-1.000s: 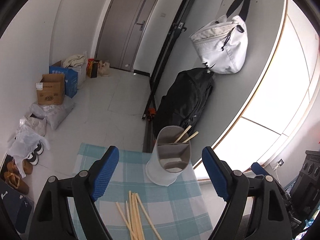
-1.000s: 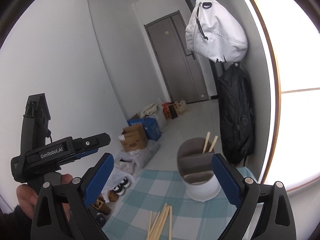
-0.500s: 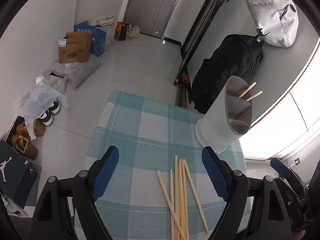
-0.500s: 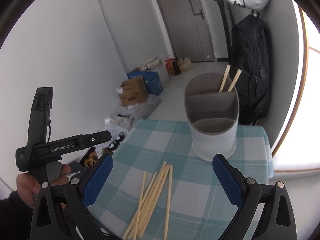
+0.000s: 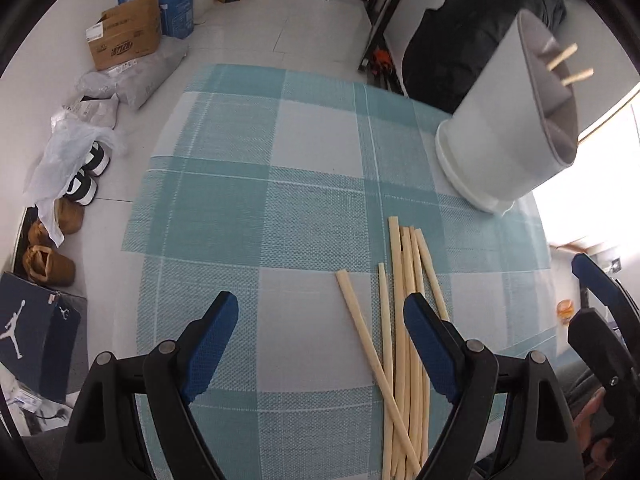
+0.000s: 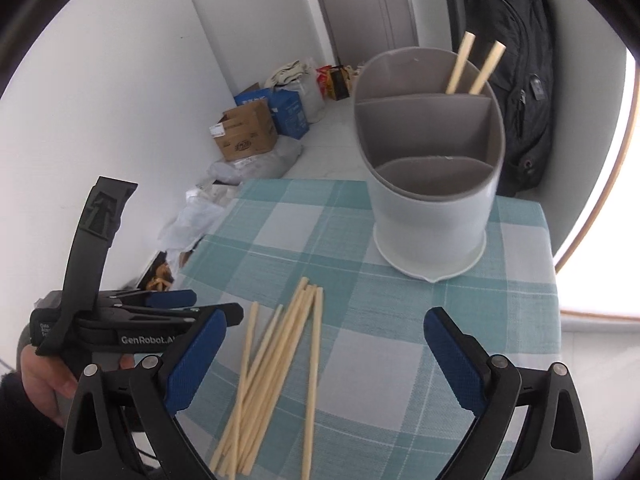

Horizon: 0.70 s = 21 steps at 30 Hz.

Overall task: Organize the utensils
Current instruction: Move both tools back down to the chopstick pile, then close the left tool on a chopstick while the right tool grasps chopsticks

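Observation:
Several pale wooden chopsticks (image 5: pixel 404 320) lie in a loose bundle on a teal checked cloth (image 5: pixel 248 208); they also show in the right wrist view (image 6: pixel 280 360). A white and grey utensil holder (image 6: pixel 432 184) with three compartments stands at the far right of the cloth, with two chopsticks (image 6: pixel 476 68) upright in its rear compartment; it also shows in the left wrist view (image 5: pixel 508 128). My left gripper (image 5: pixel 320 320) is open, low over the cloth, just left of the bundle. My right gripper (image 6: pixel 324 332) is open above the bundle. Both are empty.
The cloth covers a small table. On the floor at the left are cardboard boxes (image 5: pixel 124 36), plastic bags and shoes (image 5: pixel 84 176). A black backpack (image 6: pixel 516 80) hangs against the wall behind the holder. The left gripper's body (image 6: pixel 120 320) shows at the right view's left edge.
Both grippers have tilted down and moved closer to the table. The chopstick bundle and holder now look larger and nearer. Both stay open.

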Tool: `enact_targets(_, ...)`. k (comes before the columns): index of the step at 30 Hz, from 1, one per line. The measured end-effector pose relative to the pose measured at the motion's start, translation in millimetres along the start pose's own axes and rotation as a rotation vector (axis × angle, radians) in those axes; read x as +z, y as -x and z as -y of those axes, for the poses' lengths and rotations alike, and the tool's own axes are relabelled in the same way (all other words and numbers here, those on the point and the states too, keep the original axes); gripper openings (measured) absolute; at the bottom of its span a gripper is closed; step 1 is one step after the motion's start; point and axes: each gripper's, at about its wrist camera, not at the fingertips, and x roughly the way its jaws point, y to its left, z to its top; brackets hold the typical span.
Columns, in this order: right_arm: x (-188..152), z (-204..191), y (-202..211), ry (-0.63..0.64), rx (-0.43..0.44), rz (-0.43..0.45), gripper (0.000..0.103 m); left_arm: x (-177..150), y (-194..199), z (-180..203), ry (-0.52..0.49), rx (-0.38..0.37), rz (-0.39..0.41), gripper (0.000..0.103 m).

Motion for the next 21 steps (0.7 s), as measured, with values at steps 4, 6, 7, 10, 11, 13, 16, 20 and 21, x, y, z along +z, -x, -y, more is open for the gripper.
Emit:
enact_targets(4, 0.0, 5.2, -6.5, -0.016, 0.002, -0.023, 0.1, 2.1, -9.4, -3.7, 0.052, 0.008, -0.056, 0.08)
enact_targets(6, 1.4, 6.4, -6.4, -0.024, 0.007, -0.019, 0.1, 4.0, -7.3, -3.6, 0.075, 0.018, -0.046, 0.08)
enact_targets(7, 2.1, 6.5, -7.0, -0.03, 0.013, -0.017, 0.1, 4.2, -6.6, -2.4, 0.078, 0.014, -0.052, 0.08)
enact_targets(10, 4.2, 7.1, -7.8, -0.037, 0.015, -0.017, 0.1, 4.1, -10.3, 4.8, 0.063, 0.073, -0.062, 0.073)
enact_targets(11, 4.7, 7.3, -7.4, -0.039, 0.016, -0.015, 0.1, 5.3, -13.4, 5.6, 0.042, 0.11, -0.065, 0.066)
enact_targets(13, 5.1, 7.9, -5.7, -0.046, 0.022, -0.009, 0.1, 2.0, -14.8, 14.5, -0.012, 0.197, -0.066, 0.057)
enact_targets(16, 5.2, 9.1, -2.5, -0.049, 0.025, -0.005, 0.1, -0.8, -15.7, 20.3, -0.046, 0.234, -0.054, 0.046)
enact_targets(20, 4.3, 11.9, -0.9, -0.06, 0.028, -0.011, 0.1, -4.1, -12.6, 24.6, -0.061, 0.217, -0.039, 0.021)
enact_targets(21, 4.0, 12.7, -0.8, -0.065, 0.029, -0.012, 0.1, -3.8, -12.4, 23.9, -0.054, 0.214, -0.034, 0.021)
